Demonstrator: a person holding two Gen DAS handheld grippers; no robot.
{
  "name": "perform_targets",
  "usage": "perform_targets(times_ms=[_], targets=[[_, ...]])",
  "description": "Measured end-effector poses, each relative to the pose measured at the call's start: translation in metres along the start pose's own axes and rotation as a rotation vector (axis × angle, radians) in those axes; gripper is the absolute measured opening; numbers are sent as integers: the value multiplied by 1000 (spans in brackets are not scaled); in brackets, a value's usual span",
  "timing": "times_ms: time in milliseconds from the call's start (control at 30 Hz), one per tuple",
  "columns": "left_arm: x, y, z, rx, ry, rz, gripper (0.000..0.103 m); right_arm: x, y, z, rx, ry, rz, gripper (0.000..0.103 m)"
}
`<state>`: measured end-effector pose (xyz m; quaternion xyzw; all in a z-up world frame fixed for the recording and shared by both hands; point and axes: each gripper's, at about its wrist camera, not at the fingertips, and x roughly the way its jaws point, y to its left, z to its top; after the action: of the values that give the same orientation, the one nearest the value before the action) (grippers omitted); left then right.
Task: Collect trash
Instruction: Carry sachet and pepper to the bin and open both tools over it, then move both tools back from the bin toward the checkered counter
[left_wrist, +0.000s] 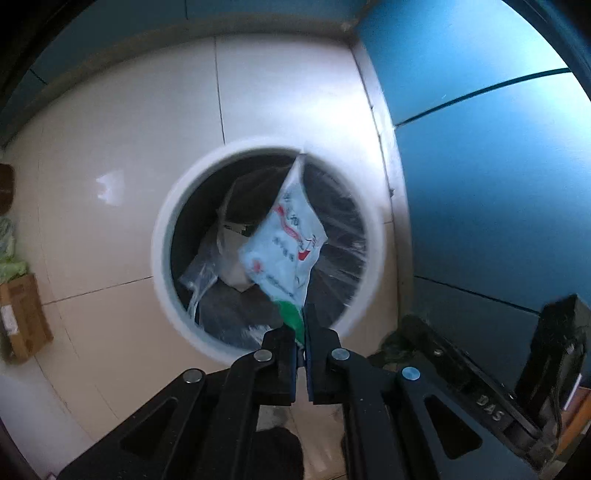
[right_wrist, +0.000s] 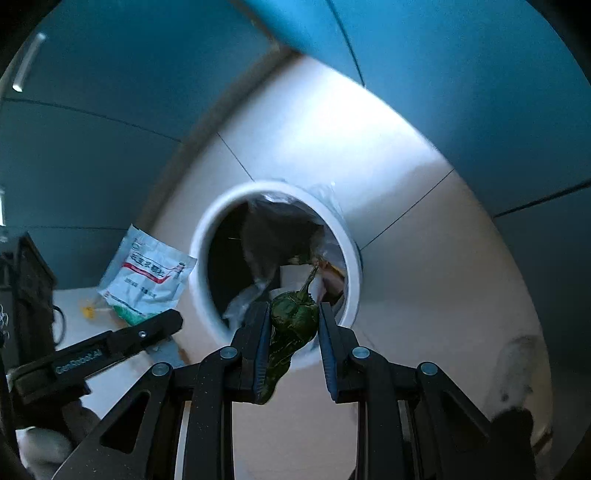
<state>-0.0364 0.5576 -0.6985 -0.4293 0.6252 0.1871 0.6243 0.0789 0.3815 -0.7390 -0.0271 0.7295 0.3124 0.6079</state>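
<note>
— Left tongs (left_wrist: 303, 332), nearest the lens: clenched on what?
— Clenched on the green bottom edge of a white packet (left_wrist: 286, 251). Long axis running up and away from the tips, far corner reaching the bin (left_wrist: 162, 236) rim's far side. Hanging right over the bin's mouth, above the clear liner and scraps inside.
— And the right tongs (right_wrist: 293, 332)?
— Parted a little, with a dark green pepper (right_wrist: 291, 332) between. Touching the left pad; slight gap visible on the right pad, so grip hard to judge. Long axis roughly in line with the fingers, stem pointing away toward the bin (right_wrist: 352, 258), blunt tip toward the camera. Held just at the near rim, stem over the opening.
— Pose of each?
— Both tilted downward at the white round bin on the pale tiled floor (left_wrist: 110, 184). Left tongs (right_wrist: 162, 321) seen from the right view, low and left of the bin, packet (right_wrist: 147, 277) upright beside the rim there. Teal wall (left_wrist: 480, 147) behind.
</note>
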Motion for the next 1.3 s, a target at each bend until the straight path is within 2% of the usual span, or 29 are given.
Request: perform_targets(times_ms=[67,133,167,200,233,267,300,333,400,433,567,667,800,900,1100,1300], targets=[[20,11,6,-14,30,27,3,29,-1,3,-31,12,-35,30],[29,22,11,-38,38,28,9,50,1,8,-50,53,-52,34],[30,28,12,-46,33,48,18,58,1,9,-56,66,-68,46],[29,27,10,-45,21,48,37,61,1,11,-65,70,-79,59],[26,28,8,-44,3,49,49,62,1,12,-72,67,-88,64],[23,26,6,-38,-21,63,80,60,3,12,-84,58,-102,70],[17,26,4,-32,-47,79,103,56,5,12,-95,52,-115,75],[11,27,2,-29,-61,84,103,51,9,13,-116,39,-142,79],[0,28,-5,-25,-67,116,103,43,13,11,-141,23,-187,101],[-7,27,-9,-20,-85,145,103,36,15,10,-158,7,-224,103],[-39,25,-29,-16,-138,227,103,5,34,4,-234,-59,-341,103],[-77,15,-49,-10,-192,281,103,-30,49,-4,-268,-84,-377,103],[-135,-4,-77,-43,-256,342,103,-85,71,-12,-300,-95,-376,103],[-184,-19,-100,-62,-284,358,103,-135,94,-25,-324,-94,-353,103],[-276,-51,-150,-100,-345,341,103,-245,136,-58,-385,-108,-323,103],[-354,-91,-200,-82,-400,353,103,-355,171,-92,-438,-161,-284,103]])
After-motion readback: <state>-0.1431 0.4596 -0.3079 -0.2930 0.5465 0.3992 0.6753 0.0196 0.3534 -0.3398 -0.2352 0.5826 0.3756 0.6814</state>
